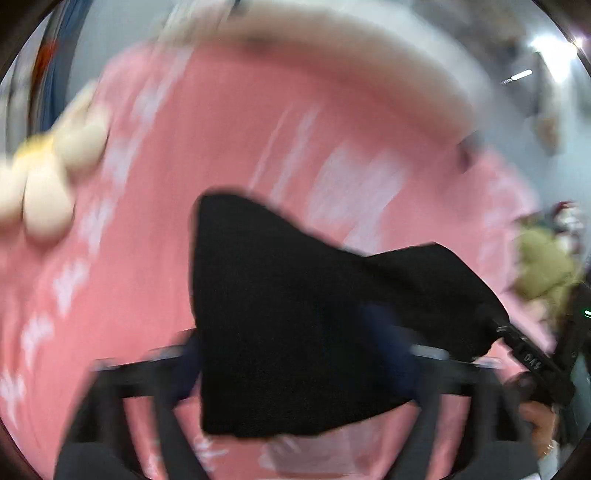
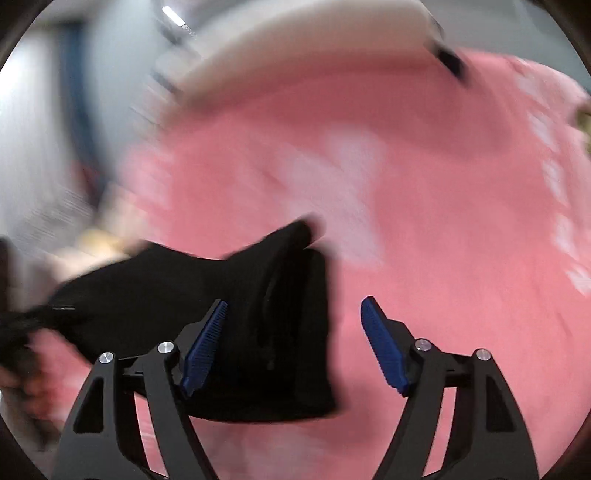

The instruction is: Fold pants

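Note:
The black pants (image 1: 295,314) hang bunched over a pink sheet (image 1: 221,147), and the view is blurred by motion. My left gripper (image 1: 295,354) lies mostly behind the cloth; its blue fingers (image 1: 388,343) show dimly at either side, so its state is unclear. In the right wrist view the pants (image 2: 258,332) lie between and left of my right gripper (image 2: 295,343), whose blue pads (image 2: 380,343) stand wide apart and hold nothing. The right gripper (image 1: 532,362) also shows at the left view's right edge, touching the pants' corner.
The pink sheet (image 2: 424,184) with white print covers the bed. A cream plush toy (image 1: 48,177) lies at its left, an olive-green plush (image 1: 543,266) at its right. A white headboard or mattress edge (image 2: 314,33) runs along the far side.

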A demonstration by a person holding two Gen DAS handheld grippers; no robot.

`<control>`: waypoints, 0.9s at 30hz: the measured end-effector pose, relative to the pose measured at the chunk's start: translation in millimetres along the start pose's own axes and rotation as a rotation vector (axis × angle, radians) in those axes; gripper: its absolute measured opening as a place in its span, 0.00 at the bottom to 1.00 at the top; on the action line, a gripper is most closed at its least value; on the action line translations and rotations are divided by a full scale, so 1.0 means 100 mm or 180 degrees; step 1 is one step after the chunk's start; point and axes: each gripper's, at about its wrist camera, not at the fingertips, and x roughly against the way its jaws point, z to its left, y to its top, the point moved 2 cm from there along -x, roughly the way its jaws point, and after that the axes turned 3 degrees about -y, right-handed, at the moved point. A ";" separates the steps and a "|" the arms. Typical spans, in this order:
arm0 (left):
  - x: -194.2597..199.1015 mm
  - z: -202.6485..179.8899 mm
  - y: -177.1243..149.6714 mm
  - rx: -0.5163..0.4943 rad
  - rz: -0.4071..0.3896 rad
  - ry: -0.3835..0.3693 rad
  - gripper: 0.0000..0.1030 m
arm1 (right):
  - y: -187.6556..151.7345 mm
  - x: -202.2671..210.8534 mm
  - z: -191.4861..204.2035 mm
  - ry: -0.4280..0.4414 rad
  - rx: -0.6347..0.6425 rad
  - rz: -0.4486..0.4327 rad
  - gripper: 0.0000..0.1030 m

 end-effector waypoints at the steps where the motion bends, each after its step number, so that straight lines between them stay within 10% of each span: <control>1: -0.26 0.14 -0.15 0.0024 0.0103 0.0342 0.69 | -0.17 -0.17 -0.10 -0.0032 -0.0085 0.0230 0.52; 4: -0.71 0.44 -0.53 -0.0041 0.0609 0.0642 0.41 | -0.30 -0.22 -0.14 0.0445 -0.0289 0.0362 0.26; 13: -1.04 0.10 -0.09 0.0032 0.0479 0.0261 0.51 | 0.12 -1.05 0.60 0.0977 0.0088 0.0525 0.21; 16: -1.47 0.07 -0.12 0.0009 0.0739 0.0392 0.51 | -0.13 -1.70 0.46 0.0505 0.0163 0.0857 0.21; 18: -1.74 0.12 -0.23 0.0025 0.0969 0.0499 0.51 | -0.25 -1.97 0.28 0.0467 0.0127 0.0959 0.04; 24: -1.74 0.07 -0.30 -0.0154 0.0848 0.0584 0.51 | -0.10 -1.33 0.26 0.0693 -0.0082 0.0634 0.10; 27: -1.70 0.02 -0.29 -0.0142 0.0830 0.0572 0.51 | -0.41 -1.52 0.17 0.0396 0.0103 0.0934 0.04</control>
